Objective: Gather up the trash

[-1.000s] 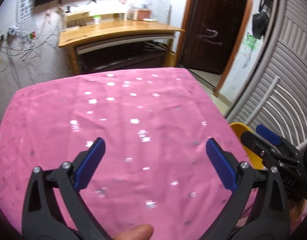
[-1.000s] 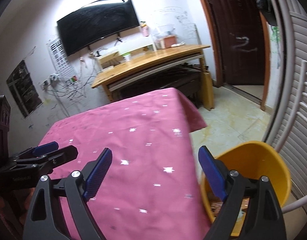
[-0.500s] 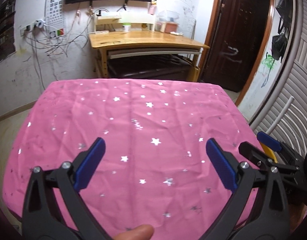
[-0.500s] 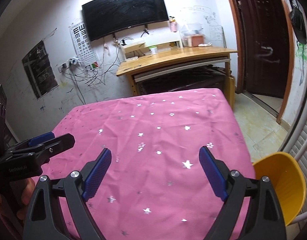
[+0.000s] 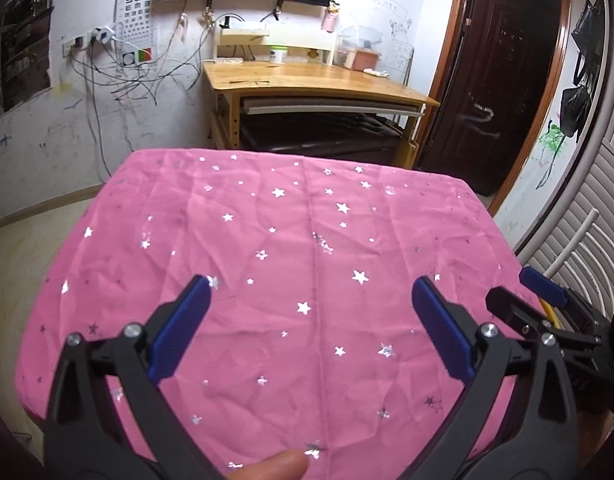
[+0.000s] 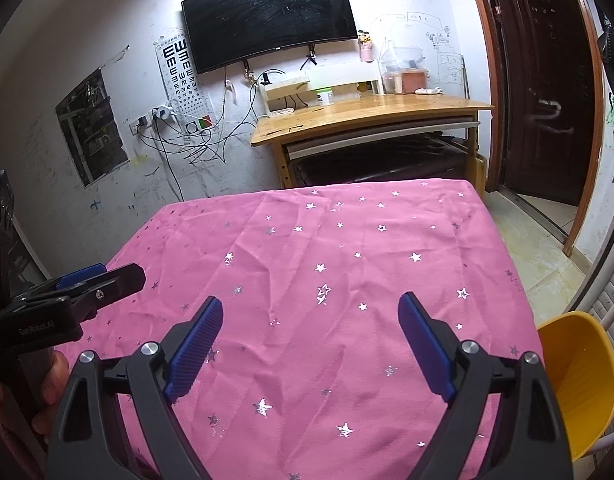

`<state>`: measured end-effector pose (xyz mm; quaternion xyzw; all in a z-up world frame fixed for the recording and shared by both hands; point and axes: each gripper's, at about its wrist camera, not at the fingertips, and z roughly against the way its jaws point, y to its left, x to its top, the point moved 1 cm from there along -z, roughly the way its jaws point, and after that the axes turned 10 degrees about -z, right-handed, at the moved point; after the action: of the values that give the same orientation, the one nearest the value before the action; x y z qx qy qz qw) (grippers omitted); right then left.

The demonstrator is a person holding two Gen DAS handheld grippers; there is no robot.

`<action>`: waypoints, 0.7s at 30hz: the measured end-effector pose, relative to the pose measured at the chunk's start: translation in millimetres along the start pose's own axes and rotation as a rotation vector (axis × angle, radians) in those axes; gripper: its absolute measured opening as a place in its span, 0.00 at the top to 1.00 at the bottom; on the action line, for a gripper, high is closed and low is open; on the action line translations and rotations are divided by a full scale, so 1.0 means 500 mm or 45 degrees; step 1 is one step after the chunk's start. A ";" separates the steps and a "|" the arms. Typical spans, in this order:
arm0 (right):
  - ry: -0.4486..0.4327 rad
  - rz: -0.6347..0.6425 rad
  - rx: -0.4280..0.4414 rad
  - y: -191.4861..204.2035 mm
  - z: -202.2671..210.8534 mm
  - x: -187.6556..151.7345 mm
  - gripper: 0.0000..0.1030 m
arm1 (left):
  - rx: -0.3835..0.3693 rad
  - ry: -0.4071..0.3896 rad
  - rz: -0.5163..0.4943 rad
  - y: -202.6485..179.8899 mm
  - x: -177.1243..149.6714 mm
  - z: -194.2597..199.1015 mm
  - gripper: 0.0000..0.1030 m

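**Both tools swung back over a bare cloth; bin now at the edge of view**

A second ago the right view was aimed at the yellow bin, with litter seen at its bottom. Now both views are centred on the pink cloth over the desk, and the bin has slid to the lower right edge of the right view. The left tool and the right tool are both seen with jaws wide apart and nothing between them. No trash is seen anywhere on the cloth. It is judged that a drop into the bin is over and that the desk is being scanned for more; if none is found, the task may be near its end.

The bin's bowl is shown only in the right view; in the left view just a thin yellow sliver is glimpsed behind the right tool. The bin's bottom is hidden now, so its contents cannot be checked. A fingertip at the lower edge is shown only in the left view, and a hand gripping the left tool only in the right view.
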<state>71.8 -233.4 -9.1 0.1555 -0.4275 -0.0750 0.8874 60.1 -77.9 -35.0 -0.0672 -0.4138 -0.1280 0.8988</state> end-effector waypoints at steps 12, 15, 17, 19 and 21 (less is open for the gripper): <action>-0.003 0.006 0.008 0.002 0.003 0.000 0.19 | 0.010 0.001 0.005 0.005 -0.005 0.008 0.06; -0.002 0.007 0.008 0.003 0.003 0.001 0.19 | 0.010 0.002 0.007 0.008 -0.006 0.009 0.06; 0.000 0.009 0.007 0.004 0.003 0.001 0.19 | 0.013 0.001 0.006 0.010 -0.007 0.009 0.06; 0.002 0.009 0.008 0.003 0.002 0.000 0.19 | 0.015 0.002 0.009 0.011 -0.008 0.010 0.06; 0.003 0.013 0.007 0.004 0.000 0.002 0.19 | 0.013 0.003 0.013 0.013 -0.008 0.010 0.06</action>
<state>72.7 -231.7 -7.5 0.1558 -0.4275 -0.0692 0.8878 55.8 -69.9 -35.1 -0.0643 -0.4130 -0.1215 0.9003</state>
